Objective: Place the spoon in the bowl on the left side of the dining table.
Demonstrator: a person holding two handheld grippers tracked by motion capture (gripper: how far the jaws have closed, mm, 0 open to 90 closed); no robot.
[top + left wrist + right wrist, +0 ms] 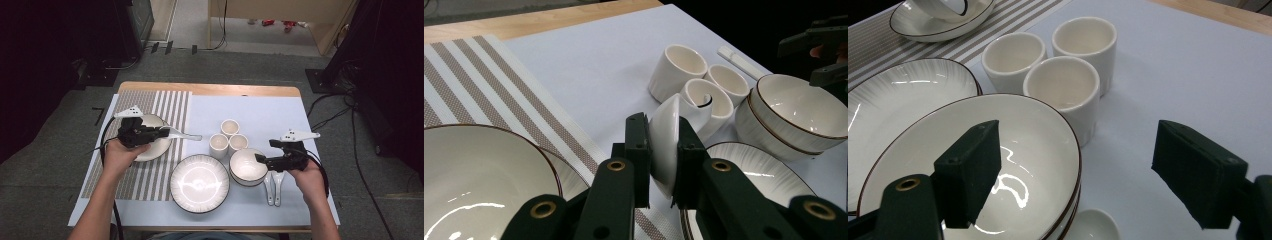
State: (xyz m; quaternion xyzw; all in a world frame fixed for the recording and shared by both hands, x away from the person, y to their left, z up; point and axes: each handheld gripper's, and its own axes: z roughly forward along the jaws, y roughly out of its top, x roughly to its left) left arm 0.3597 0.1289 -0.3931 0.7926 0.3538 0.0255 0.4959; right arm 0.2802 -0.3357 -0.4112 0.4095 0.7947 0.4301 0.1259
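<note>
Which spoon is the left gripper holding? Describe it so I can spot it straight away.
Start at the striped placemat on the table's left side and find the bowl on a plate there. Just beside it, the left gripper is shut on a white ceramic spoon. Unlike the two spoons lying flat by the stacked bowls, it is lifted, clamped by its bowl end.

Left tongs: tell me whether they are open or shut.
Shut. The left tongs clamp a white spoon between both pads, holding it above the striped mat.

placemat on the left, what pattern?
Placemat: brown and white stripes, clearest in the left gripper view.
</note>
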